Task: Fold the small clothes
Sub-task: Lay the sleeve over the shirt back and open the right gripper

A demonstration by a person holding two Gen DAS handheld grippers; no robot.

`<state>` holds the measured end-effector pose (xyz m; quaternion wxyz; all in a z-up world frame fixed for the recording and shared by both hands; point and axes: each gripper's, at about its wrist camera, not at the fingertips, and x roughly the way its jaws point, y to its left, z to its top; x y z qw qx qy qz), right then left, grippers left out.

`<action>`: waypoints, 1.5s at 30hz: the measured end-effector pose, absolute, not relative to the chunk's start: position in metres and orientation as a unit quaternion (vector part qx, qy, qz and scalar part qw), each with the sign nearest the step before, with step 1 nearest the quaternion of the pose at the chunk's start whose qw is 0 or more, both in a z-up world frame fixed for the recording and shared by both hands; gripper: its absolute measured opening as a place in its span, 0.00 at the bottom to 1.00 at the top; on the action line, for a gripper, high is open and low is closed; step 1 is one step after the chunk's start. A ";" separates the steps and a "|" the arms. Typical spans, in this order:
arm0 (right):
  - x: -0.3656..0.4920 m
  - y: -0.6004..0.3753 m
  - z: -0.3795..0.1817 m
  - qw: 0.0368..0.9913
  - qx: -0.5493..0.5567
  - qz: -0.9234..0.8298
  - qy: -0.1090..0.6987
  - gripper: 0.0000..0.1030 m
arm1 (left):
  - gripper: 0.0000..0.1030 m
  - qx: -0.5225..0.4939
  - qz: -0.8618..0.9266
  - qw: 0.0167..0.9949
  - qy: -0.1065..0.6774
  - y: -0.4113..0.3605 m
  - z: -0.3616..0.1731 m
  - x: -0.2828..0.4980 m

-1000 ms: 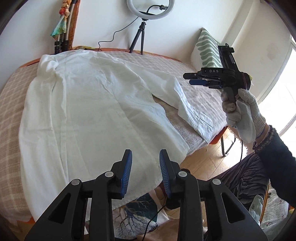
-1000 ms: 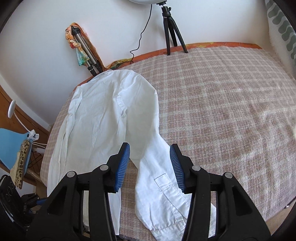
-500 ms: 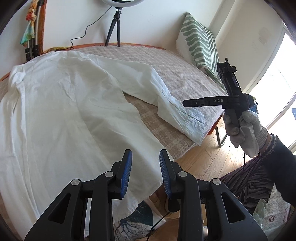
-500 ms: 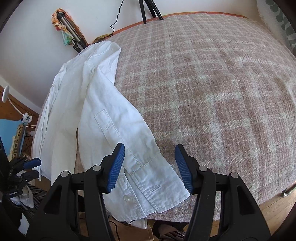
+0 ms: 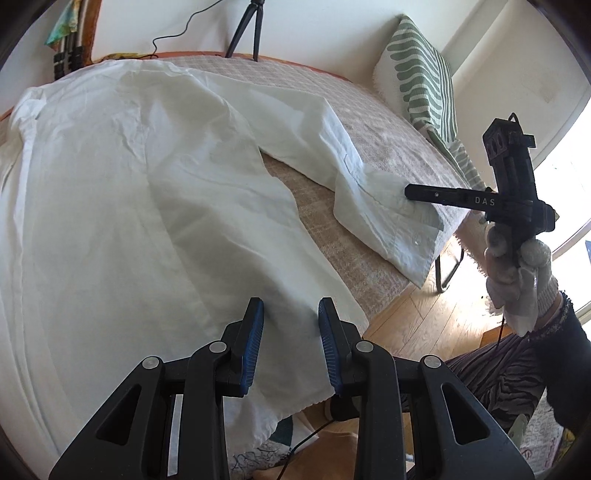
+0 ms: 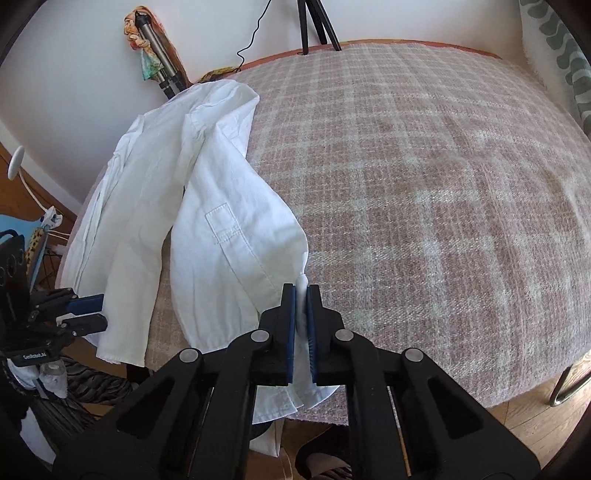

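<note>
A white shirt point(image 5: 122, 192) lies spread on the plaid-covered bed point(image 5: 388, 136), its hem hanging over the near edge. My left gripper point(image 5: 290, 325) is open and empty just above the hem. My right gripper point(image 6: 303, 314) is shut on the cuff end of the shirt's sleeve point(image 6: 236, 236); the white fabric is pinched between its blue pads. In the left wrist view the right gripper point(image 5: 410, 192) bites the sleeve point(image 5: 369, 206) near the bed's right edge. The left gripper also shows in the right wrist view point(image 6: 90, 314), open by the hem.
A green-and-white patterned pillow point(image 5: 424, 77) leans at the far right of the bed. A tripod point(image 5: 247, 26) stands against the wall behind. Wooden floor point(image 5: 436, 325) lies beyond the bed's edge. Much bare plaid blanket point(image 6: 443, 184) lies right of the shirt.
My right gripper moved down onto the sleeve cuff and shut on it. My left gripper stayed open and came closer over the shirt's hem.
</note>
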<state>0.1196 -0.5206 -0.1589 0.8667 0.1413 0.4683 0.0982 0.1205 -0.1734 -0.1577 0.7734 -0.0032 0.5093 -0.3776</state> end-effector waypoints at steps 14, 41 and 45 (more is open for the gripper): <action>0.111 -0.427 -0.076 0.869 0.166 0.253 0.391 0.06 | 0.28 -0.080 -0.345 0.799 0.486 -0.126 -0.137 0.136; 0.315 -0.401 -0.133 0.860 0.141 0.134 0.473 0.55 | 0.27 -0.105 -0.353 0.767 0.526 -0.129 -0.168 0.143; 0.355 -0.406 -0.144 0.859 0.149 0.105 0.478 0.55 | 0.09 -0.112 -0.359 0.760 0.529 -0.133 -0.172 0.149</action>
